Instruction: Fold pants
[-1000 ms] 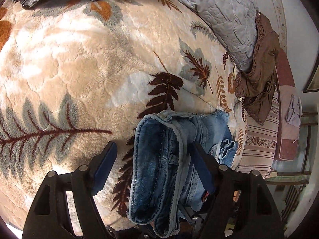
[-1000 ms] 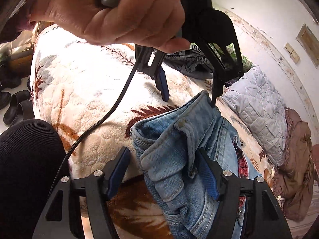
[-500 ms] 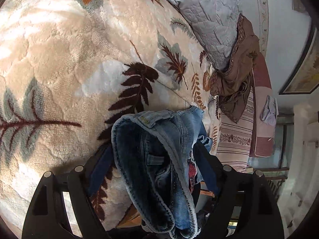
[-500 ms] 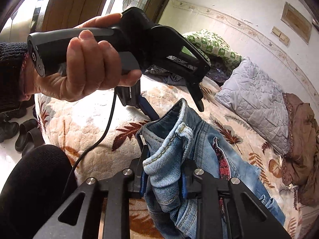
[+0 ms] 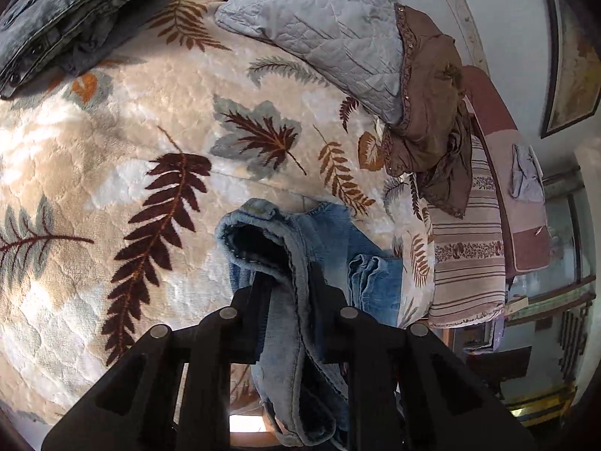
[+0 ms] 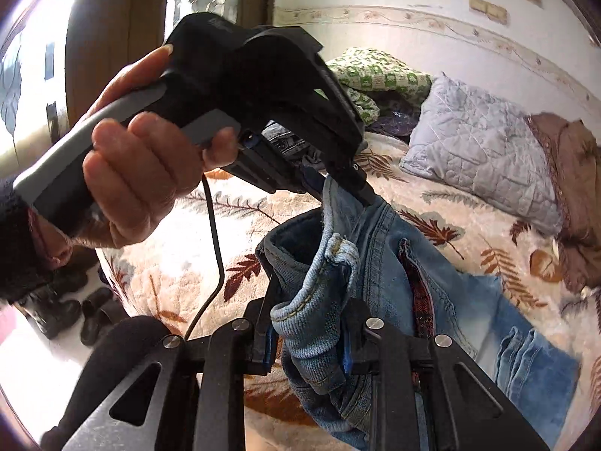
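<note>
Jeans hung by the waistband above the leaf-patterned blanket, legs trailing toward the grey pillow. Were pinched at two waistband spots, left gripper and right gripper both clamped on denim, probably to lift and straighten before folding.

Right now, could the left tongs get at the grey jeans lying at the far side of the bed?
Probably not yet: the left tongs are shut on the blue jeans. The bedspread toward the grey jeans looks unobstructed.
</note>
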The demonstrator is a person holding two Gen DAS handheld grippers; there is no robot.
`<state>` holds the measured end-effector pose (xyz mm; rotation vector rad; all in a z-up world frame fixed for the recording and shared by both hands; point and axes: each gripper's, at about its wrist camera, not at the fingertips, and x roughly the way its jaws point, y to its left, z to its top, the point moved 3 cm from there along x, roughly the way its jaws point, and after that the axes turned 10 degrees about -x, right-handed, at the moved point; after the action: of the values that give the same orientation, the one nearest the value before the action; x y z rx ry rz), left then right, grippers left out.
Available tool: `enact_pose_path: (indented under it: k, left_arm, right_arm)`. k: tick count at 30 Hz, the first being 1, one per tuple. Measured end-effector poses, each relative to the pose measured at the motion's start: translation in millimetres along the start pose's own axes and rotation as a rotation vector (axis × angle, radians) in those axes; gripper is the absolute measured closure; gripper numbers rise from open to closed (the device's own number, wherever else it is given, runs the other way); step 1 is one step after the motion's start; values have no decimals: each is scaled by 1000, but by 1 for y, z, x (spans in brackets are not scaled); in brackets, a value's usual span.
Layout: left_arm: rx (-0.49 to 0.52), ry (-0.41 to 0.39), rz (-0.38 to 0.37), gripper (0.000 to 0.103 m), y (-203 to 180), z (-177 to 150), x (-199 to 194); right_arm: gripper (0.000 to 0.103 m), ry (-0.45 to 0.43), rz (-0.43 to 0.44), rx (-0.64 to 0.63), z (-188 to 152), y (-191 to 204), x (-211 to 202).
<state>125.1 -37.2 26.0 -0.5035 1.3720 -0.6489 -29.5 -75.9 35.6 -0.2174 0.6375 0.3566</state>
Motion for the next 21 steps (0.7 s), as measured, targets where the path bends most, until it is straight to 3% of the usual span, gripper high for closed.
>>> enact_pose_path:
  k: [6,13,18,21]
  left_arm:
    - [185,42,61,78,-84,-14,46]
    - [337,156,238,74,-135,-42,141]
    - [284,245,301,74,-130,-50,183]
    - [247,290,224,74,-141,-48,165]
  right_arm:
    - [79,-34,128,429,-27,-84,-41]
    - [75,-5,273,1001,-119,-172,-47]
    - [70,57,343,1271,-184,-193,-31]
    - [63,35,398,1322,-192,-198,-36]
